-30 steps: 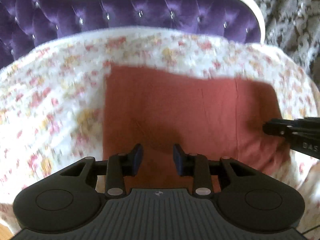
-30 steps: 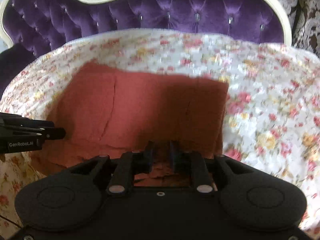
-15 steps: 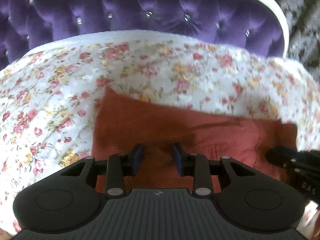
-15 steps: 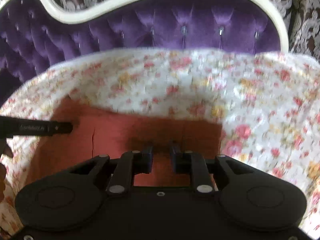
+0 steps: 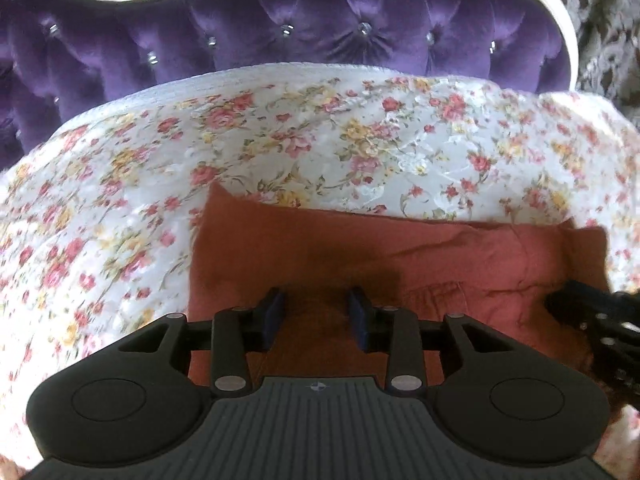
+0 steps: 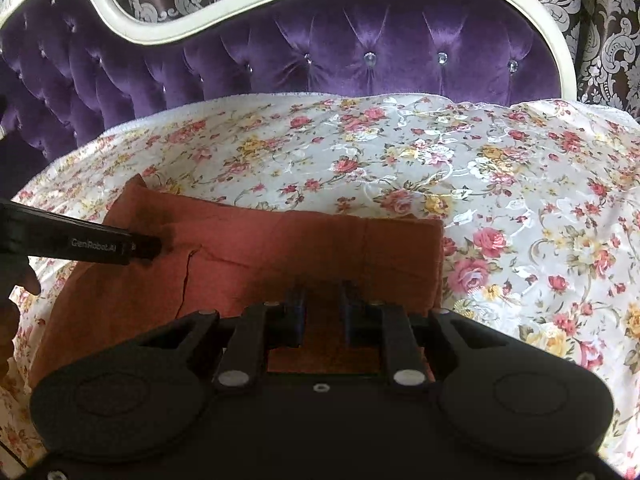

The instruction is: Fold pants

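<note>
Currently the rust-red pants point(image 6: 280, 256) lie folded into a flat wide rectangle on the floral bedspread point(image 6: 500, 184), near its front edge, with the purple tufted headboard point(image 6: 360, 44) behind. Your left gripper point(image 5: 316, 314) hovers low over the left half of the pants, fingers spread, only cloth showing in the gap. Your right gripper point(image 6: 322, 314) sits over the right half near the folded edge; its fingers stand a narrow gap apart, with cloth visible between them, but you cannot tell whether they pinch it. In the right wrist view, the left gripper's tip point(image 6: 144, 246) touches the pants' far-left corner.
</note>
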The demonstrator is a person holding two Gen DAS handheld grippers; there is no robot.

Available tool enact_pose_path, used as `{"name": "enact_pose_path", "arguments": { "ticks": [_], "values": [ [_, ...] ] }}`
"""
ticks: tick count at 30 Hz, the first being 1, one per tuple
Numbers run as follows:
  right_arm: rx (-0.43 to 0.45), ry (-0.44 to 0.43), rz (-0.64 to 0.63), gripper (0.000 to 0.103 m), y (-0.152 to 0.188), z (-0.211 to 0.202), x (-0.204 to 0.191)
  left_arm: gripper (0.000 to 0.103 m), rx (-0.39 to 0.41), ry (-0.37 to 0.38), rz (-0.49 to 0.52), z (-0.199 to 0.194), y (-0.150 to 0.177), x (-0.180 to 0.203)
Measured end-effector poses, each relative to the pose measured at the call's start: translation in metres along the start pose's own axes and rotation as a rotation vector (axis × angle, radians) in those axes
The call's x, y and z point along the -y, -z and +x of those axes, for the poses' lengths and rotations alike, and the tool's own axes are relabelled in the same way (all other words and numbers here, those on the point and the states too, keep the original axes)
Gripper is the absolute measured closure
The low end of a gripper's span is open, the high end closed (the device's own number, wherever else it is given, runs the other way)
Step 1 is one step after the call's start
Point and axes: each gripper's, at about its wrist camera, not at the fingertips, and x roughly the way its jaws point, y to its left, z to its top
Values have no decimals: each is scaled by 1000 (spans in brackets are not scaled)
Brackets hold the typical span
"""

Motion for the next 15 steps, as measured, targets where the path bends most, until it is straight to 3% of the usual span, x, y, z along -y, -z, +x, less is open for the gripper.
{"name": "enact_pose_path", "arguments": {
  "ticks": [3,5,7,10,15],
  "values": [
    [23,-35,18,76,3,-4,7,66,45,11,-10,-25,8,-10],
    [22,-57,24,70,3,-7,10,66,64,-11,-5,-37,14,-17],
    [11,-81,35,49,1,-13,13,66,71,-34,-11,-46,20,-28],
    [-3,-114,49,38,1,-23,14,66,66,-54,-31,-52,29,-41],
    [24,-33,35,37,5,-45,15,66,35,-36,-60,-55,52,-60]
  ]
}}
